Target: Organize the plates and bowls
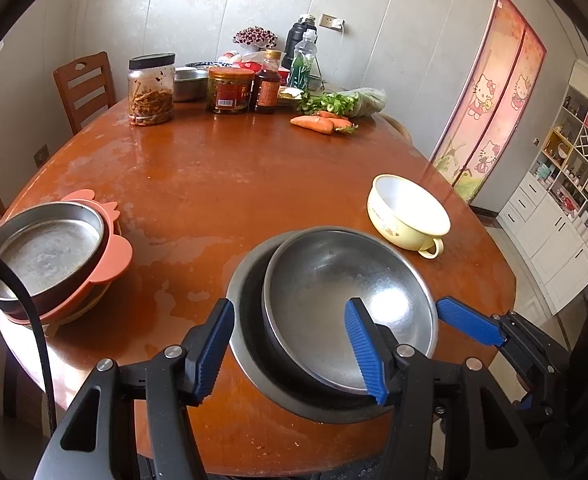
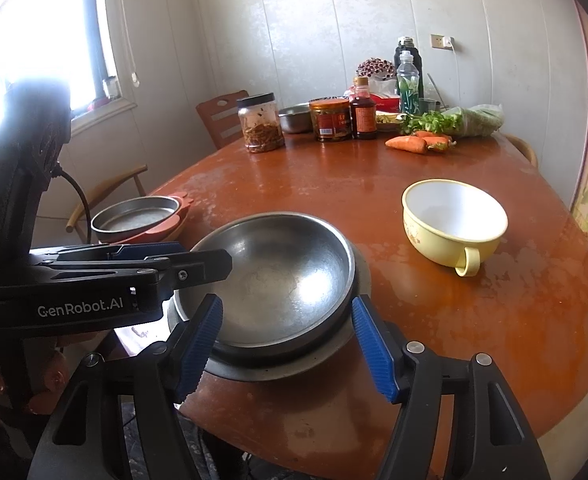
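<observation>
A steel bowl (image 1: pixel 346 296) (image 2: pixel 277 276) sits nested in a wider steel bowl (image 1: pixel 245 340) (image 2: pixel 294 364) at the near edge of the round brown table (image 1: pixel 213 184). My left gripper (image 1: pixel 289 352) is open astride the stack's near-left rim, one pad outside and one over the inner bowl's hollow. My right gripper (image 2: pixel 285 352) is open around the stack's near rim, and its pads do not press on it. A yellow handled bowl (image 1: pixel 408 212) (image 2: pixel 454 220) stands to the right. At the left, a steel plate (image 1: pixel 41 256) (image 2: pixel 133 216) rests on a coral plate (image 1: pixel 113 256).
Jars (image 1: pixel 151 88), sauce bottles (image 1: pixel 267 84), a steel basin (image 1: pixel 189 82), carrots (image 1: pixel 314 123) and greens (image 1: pixel 342 102) crowd the far edge. A wooden chair (image 1: pixel 83 84) stands behind the table on the left. A white cabinet (image 1: pixel 554 240) lines the right wall. A black cable (image 1: pixel 33 320) hangs at the left.
</observation>
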### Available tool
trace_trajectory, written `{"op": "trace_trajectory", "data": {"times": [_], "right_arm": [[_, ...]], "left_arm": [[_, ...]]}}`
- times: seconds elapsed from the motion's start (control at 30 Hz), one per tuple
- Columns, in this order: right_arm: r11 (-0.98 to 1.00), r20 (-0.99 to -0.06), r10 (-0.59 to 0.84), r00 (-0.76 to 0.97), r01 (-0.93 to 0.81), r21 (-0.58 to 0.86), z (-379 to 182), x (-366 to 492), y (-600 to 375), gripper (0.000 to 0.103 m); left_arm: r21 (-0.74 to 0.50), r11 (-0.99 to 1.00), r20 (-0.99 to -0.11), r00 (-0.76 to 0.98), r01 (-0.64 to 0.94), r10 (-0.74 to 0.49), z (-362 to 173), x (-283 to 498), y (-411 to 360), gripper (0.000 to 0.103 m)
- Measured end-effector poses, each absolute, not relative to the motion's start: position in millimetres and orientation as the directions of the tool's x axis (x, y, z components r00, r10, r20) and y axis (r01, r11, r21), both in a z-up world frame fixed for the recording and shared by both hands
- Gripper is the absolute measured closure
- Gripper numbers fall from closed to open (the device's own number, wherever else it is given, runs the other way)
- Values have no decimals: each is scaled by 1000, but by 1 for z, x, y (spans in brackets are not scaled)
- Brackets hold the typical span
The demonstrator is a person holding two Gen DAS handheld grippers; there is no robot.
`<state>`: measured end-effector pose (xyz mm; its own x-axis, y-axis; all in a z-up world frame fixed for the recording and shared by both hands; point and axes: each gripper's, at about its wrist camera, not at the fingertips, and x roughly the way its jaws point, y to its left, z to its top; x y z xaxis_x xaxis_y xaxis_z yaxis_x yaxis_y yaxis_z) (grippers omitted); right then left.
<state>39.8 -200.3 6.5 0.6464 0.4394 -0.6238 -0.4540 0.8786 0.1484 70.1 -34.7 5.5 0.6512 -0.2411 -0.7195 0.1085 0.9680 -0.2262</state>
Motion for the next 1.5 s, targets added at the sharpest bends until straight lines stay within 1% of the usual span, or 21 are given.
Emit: {"op": "trace_trajectory", "data": {"times": [0.13, 0.2, 0.57, 0.77, 1.0, 1.23, 1.37, 1.5], "right_arm": [[889, -614, 431, 661, -429, 162, 7, 40, -206, 32], [897, -602, 417, 680, -414, 153, 9, 41, -209, 29], [905, -591, 413, 692, -381, 187, 4, 55, -217, 29], [918, -586, 392, 709, -339, 204, 8, 70, -233, 29], [946, -583, 323, 746, -238, 220, 21, 102, -271, 29], [959, -614, 274, 740, -161, 233, 21, 141, -306, 29], [970, -650, 239, 721, -144, 197, 13, 161, -314, 29], [968, -673, 248, 696, -157, 194, 3, 175, -318, 29]], "left_arm": [[-209, 973, -716, 662, 100, -222, 6, 71, -34, 46], [-211, 972, -715, 663, 98, -222, 7, 72, -33, 45], [-217, 968, -705, 667, 123, -243, 14, 83, -35, 43], [-209, 965, -710, 655, 156, -259, 23, 105, -50, 42], [-220, 954, -735, 608, 204, -300, 32, 145, -79, 42], [-234, 945, -772, 546, 230, -324, 31, 184, -108, 42], [-223, 946, -794, 520, 234, -315, 24, 202, -123, 42], [-234, 946, -819, 480, 223, -316, 14, 217, -133, 42]]}}
